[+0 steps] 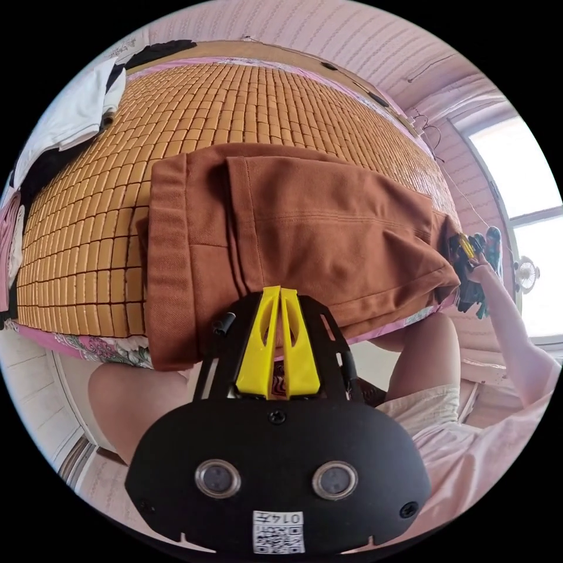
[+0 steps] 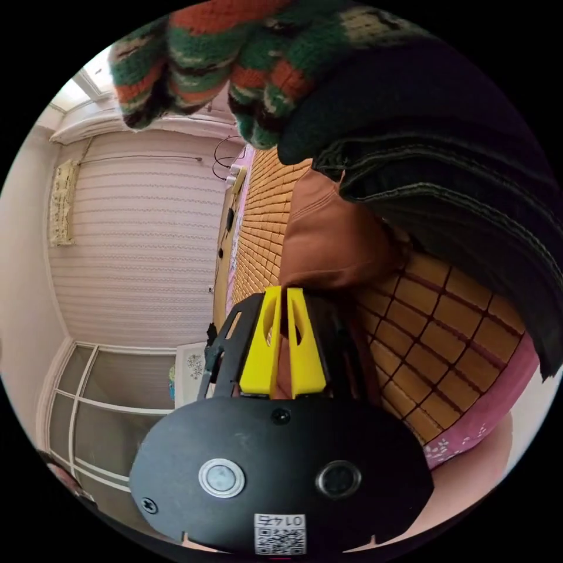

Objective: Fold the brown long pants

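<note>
— On the mat [image 1: 88, 246], left gripper view: folded brown pants [image 1: 293, 234]; left gripper [image 1: 280, 291], jaws pressed together at their near edge.

— Right gripper view: right gripper [image 2: 285, 291] closed beside the pants' corner; grip unclear; dark clothes [image 2: 446, 176] above.

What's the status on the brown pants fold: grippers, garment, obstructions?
Left gripper shut at near edge of brown pants. Right gripper shut on pants corner. Pants folded over on mat. Dark clothes pile crowds right corner.
</note>
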